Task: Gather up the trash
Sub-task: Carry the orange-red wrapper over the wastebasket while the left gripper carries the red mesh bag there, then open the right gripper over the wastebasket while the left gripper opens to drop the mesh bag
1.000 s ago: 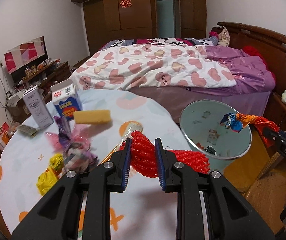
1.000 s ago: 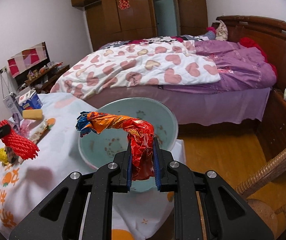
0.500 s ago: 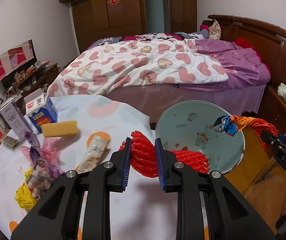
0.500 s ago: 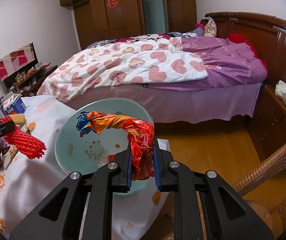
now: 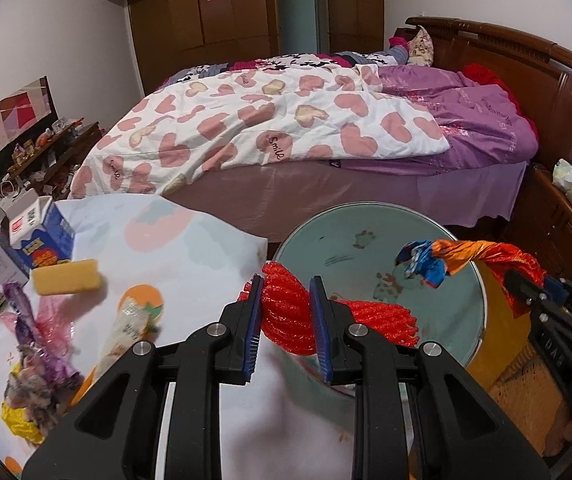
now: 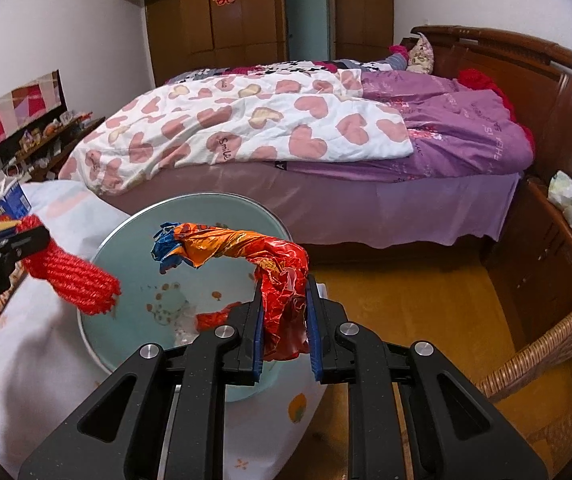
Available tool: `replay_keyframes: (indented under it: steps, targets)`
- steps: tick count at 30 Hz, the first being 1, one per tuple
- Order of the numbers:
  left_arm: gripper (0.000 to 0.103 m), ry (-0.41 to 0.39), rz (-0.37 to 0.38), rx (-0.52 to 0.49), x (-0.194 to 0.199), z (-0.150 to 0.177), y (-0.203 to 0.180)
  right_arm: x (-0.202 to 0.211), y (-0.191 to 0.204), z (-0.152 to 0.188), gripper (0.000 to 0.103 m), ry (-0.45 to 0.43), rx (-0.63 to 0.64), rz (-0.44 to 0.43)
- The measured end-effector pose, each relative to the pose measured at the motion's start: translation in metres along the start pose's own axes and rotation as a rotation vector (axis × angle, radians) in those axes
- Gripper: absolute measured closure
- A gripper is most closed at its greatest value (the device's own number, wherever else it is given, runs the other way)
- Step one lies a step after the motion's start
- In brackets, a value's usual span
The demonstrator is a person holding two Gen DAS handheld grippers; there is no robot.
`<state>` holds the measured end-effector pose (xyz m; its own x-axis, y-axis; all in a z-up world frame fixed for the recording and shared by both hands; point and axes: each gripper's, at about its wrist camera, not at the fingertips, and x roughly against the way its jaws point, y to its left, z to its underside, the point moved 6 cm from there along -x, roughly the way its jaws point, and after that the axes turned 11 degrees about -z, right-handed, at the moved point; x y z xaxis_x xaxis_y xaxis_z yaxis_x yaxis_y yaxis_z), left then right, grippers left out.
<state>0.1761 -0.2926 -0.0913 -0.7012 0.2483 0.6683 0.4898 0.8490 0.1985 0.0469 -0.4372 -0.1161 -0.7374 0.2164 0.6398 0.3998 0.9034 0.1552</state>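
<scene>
Red netting [image 5: 286, 316] is clamped in my left tongs [image 5: 286, 330], wrapper [image 6: 283, 300] in my right tongs [image 6: 284, 326], both over the bin [image 6: 105, 240] ahead; either might snag and miss.

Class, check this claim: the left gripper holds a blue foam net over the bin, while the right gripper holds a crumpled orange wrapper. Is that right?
Not quite. The foam net in the left gripper is red, not blue, as the left wrist view shows. The rest stands: it is over the bin, and the right gripper holds a crumpled orange wrapper.
</scene>
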Motion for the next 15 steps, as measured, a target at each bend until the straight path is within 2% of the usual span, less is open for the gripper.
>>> replay_keyframes:
  steps: [8,15]
  targets:
    - [0.079,0.029,0.002,-0.025,-0.026,-0.006,-0.024,-0.017,-0.004,-0.001,0.084,0.029,0.005,0.002]
    - [0.076,0.056,-0.013,-0.026,-0.04,-0.003,-0.027,-0.028,0.001,-0.003,0.08,0.039,0.036,-0.013]
